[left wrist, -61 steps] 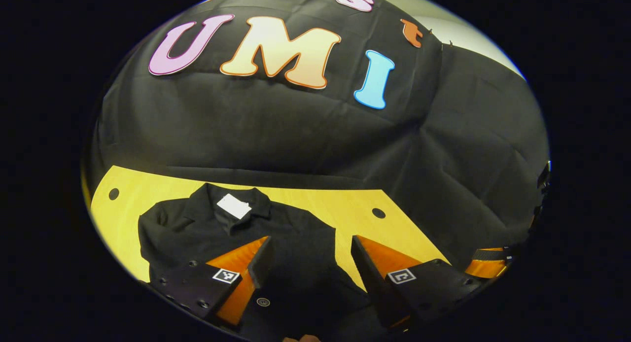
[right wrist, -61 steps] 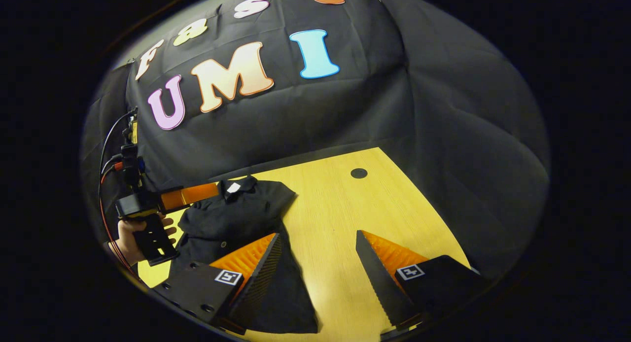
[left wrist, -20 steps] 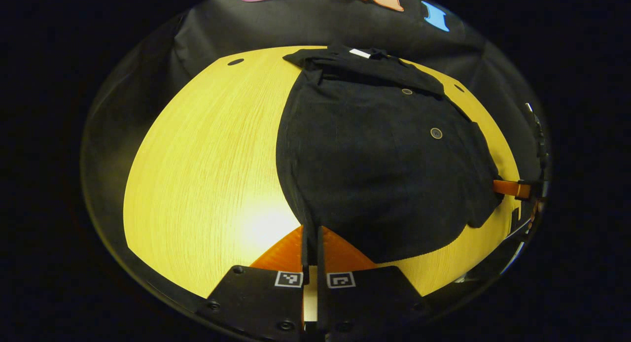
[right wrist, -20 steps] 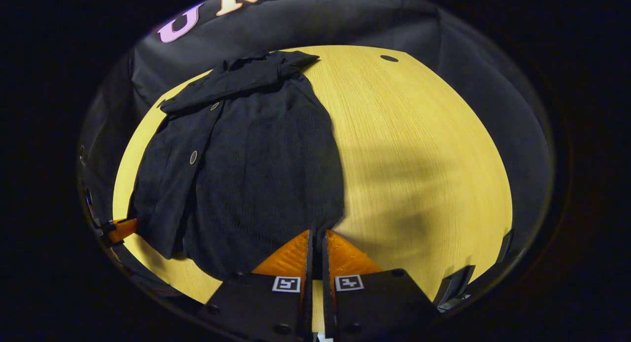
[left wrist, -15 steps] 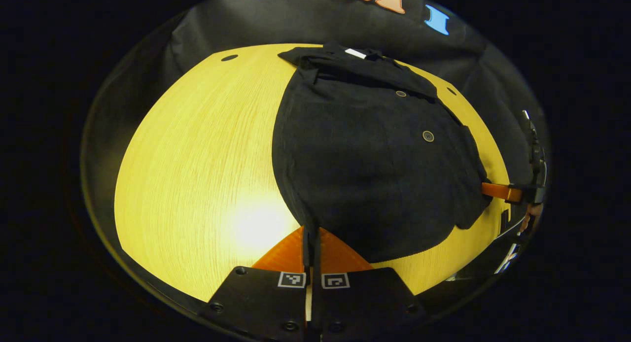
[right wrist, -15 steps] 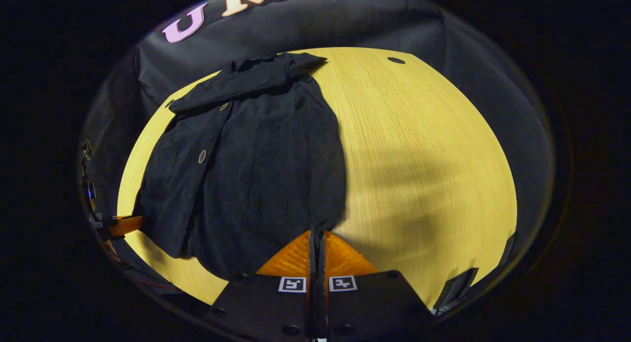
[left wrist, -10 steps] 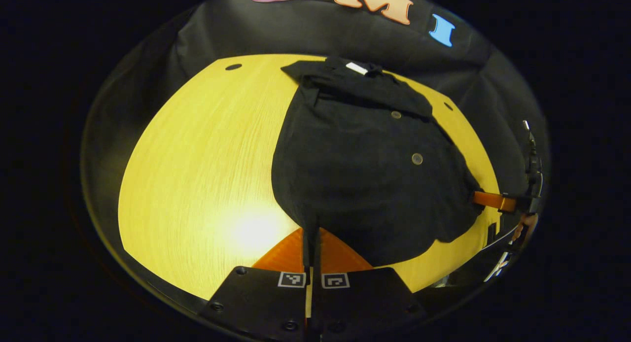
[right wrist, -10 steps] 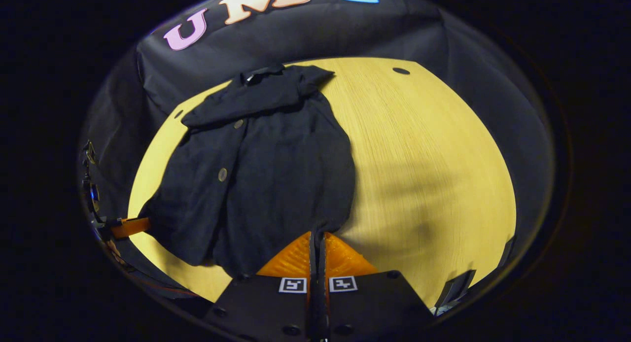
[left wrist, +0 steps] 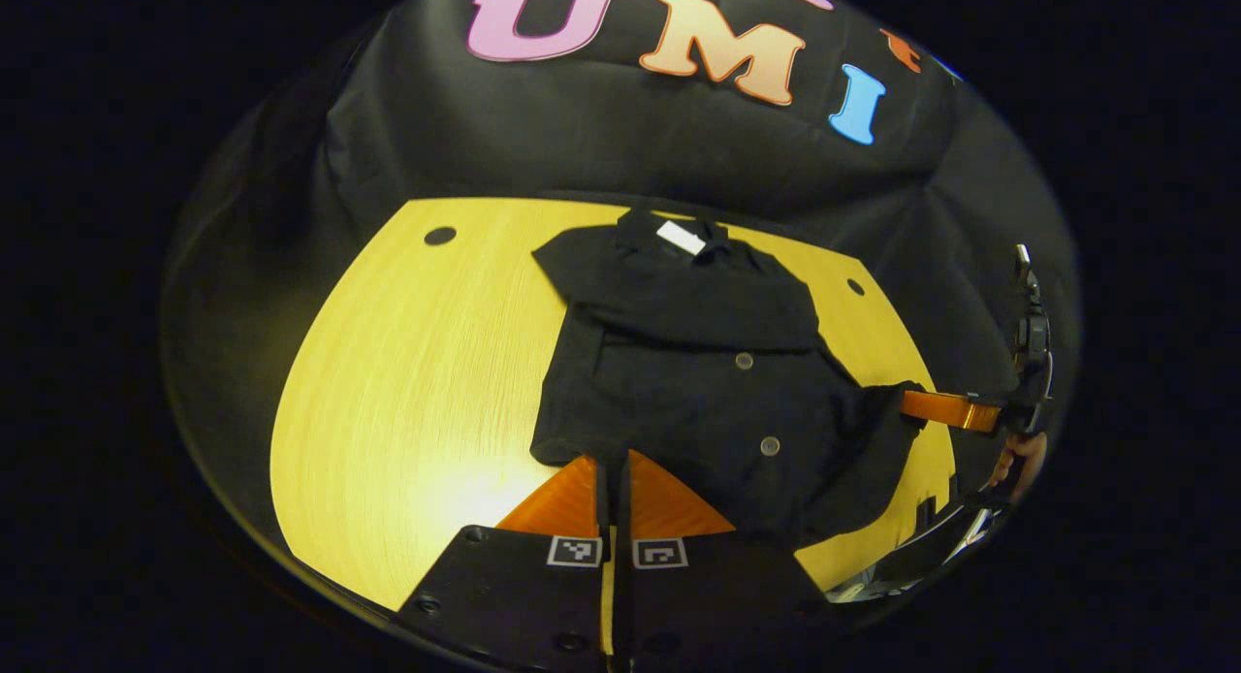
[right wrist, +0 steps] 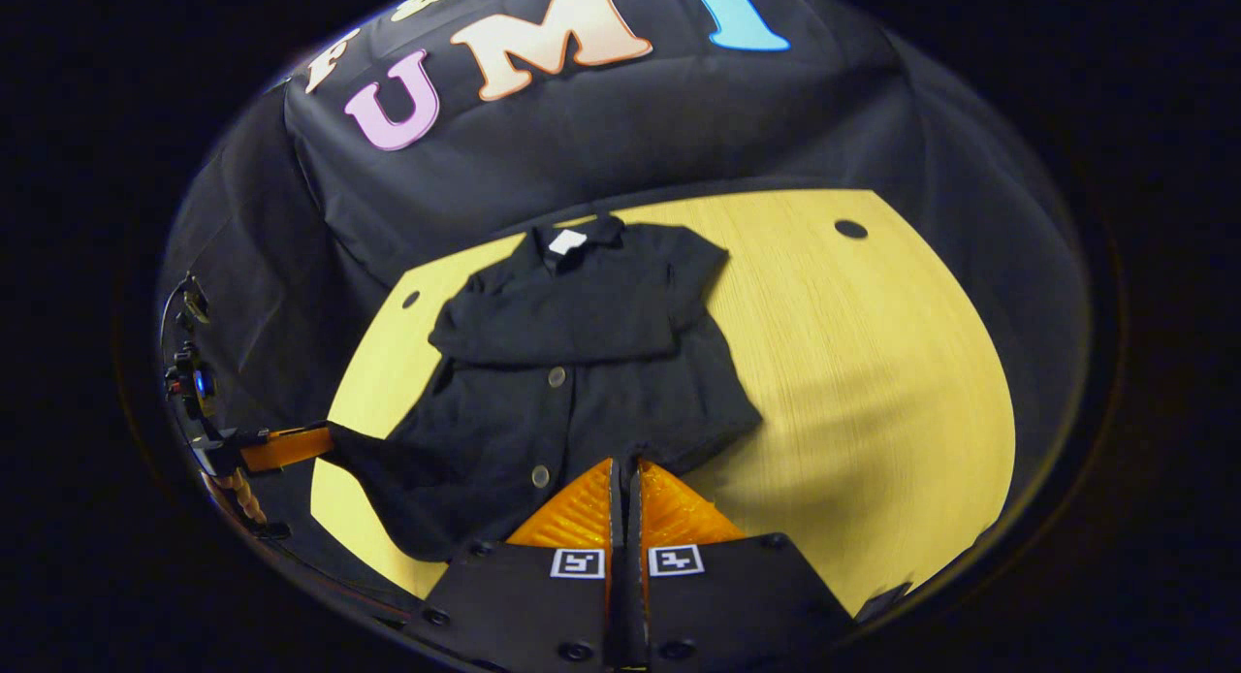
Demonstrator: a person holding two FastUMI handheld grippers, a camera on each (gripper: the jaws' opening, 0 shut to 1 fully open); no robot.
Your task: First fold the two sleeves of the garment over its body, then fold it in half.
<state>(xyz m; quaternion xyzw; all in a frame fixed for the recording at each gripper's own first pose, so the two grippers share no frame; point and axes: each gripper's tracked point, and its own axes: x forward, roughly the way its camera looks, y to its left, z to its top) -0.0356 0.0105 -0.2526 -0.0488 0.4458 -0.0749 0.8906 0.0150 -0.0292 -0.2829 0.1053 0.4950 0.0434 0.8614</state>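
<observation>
A black button-up shirt (left wrist: 679, 392) lies on the yellow table (left wrist: 407, 363), collar and white label (left wrist: 681, 237) at the far end, both sleeves folded across its chest. My left gripper (left wrist: 613, 471) is shut on the near left hem corner. In the right gripper view the same shirt (right wrist: 582, 363) has its near hem lifted off the table, and my right gripper (right wrist: 625, 477) is shut on the near right hem corner. Each view also shows the other gripper at the opposite hem corner: the right gripper (left wrist: 938, 409) and the left gripper (right wrist: 286, 448).
The table has small dark holes near its far corners (left wrist: 439, 236) (right wrist: 851, 229). Bare wood (right wrist: 873, 363) stretches beside the shirt on both sides. The black cloth wall rises right behind the table's far edge. A hand (left wrist: 1018, 457) holds the right gripper.
Three seconds ago both grippers were open over the shirt's lower part. They shut on the hem corners and have since risen, lifting the hem; the shirt now looks shorter and farther off.
</observation>
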